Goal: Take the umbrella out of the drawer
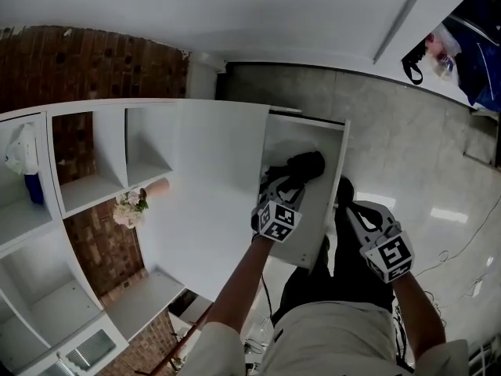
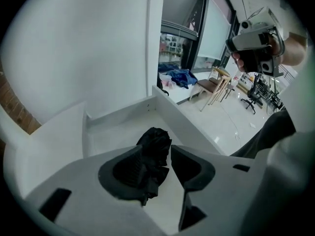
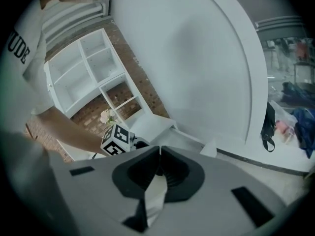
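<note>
Grey two-jaw left tool [image 2: 167, 150] hangs partly open over the crumpled black fabric umbrella [image 2: 155, 140], which lies inside the open white drawer [image 2: 118, 114], apparently not yet gripped; the grey right tool [image 3: 159, 150] is closed and empty; grasping and lifting out remain.

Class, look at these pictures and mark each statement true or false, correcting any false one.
1. A black umbrella lies in the open white drawer. True.
2. The left gripper has its jaws shut tight. False: they stand apart, with the umbrella between them.
3. The right gripper holds the umbrella. False: its jaws are together with nothing between them.
4. Pale flowers show beside the white shelf unit. True.
</note>
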The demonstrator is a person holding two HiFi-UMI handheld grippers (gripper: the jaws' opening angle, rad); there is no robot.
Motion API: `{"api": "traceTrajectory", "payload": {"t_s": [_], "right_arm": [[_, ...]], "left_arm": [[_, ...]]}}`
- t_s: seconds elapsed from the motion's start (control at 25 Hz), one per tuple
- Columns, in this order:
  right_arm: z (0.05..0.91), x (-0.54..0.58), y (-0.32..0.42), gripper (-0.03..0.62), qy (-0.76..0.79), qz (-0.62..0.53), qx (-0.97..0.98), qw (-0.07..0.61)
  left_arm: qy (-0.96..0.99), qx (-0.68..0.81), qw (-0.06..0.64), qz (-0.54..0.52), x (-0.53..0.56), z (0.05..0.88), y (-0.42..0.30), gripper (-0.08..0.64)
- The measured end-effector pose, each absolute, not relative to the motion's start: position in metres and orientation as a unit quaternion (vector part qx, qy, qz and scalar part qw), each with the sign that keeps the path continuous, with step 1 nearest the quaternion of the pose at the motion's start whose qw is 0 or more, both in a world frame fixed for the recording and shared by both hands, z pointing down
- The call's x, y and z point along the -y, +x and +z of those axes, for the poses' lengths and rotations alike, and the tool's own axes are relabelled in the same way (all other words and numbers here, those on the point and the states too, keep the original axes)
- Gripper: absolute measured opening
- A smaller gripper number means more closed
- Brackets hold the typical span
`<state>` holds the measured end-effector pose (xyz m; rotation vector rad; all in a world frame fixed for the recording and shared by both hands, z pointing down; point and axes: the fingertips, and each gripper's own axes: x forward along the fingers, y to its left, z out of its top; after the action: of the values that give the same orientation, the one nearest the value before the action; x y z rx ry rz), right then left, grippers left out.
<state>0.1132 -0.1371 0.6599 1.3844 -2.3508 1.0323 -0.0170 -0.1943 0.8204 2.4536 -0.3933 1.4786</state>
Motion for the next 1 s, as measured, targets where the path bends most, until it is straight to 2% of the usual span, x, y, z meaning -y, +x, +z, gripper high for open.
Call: {"api": "traceTrajectory", "payload": {"t_s": [0.16, 0.4, 0.6, 1.0], "right_arm": [[0.676, 0.131, 0.114, 0.032, 0.466, 0.362, 0.798, 0.121], [0.688, 0.136, 0.117, 0.032, 0.47, 0.373, 0.793, 0.108], [0.695, 0.135, 0.118, 0.032, 0.466, 0.375, 0.794, 0.11], [0.703, 0.127, 0.118, 0.032, 0.459, 0.386, 0.793, 0.113]], "left_arm": [[0.82, 0.112, 0.128, 0.547, 0.19, 0.859, -0.014, 0.212], [0.787, 0.083, 0.077, 0.606, 0.205, 0.895, -0.017, 0.26], [0.751, 0.065, 0.082, 0.652, 0.201, 0.929, -0.026, 0.336], [0.732, 0.048, 0.104, 0.671, 0.2, 0.968, -0.035, 0.354]]}}
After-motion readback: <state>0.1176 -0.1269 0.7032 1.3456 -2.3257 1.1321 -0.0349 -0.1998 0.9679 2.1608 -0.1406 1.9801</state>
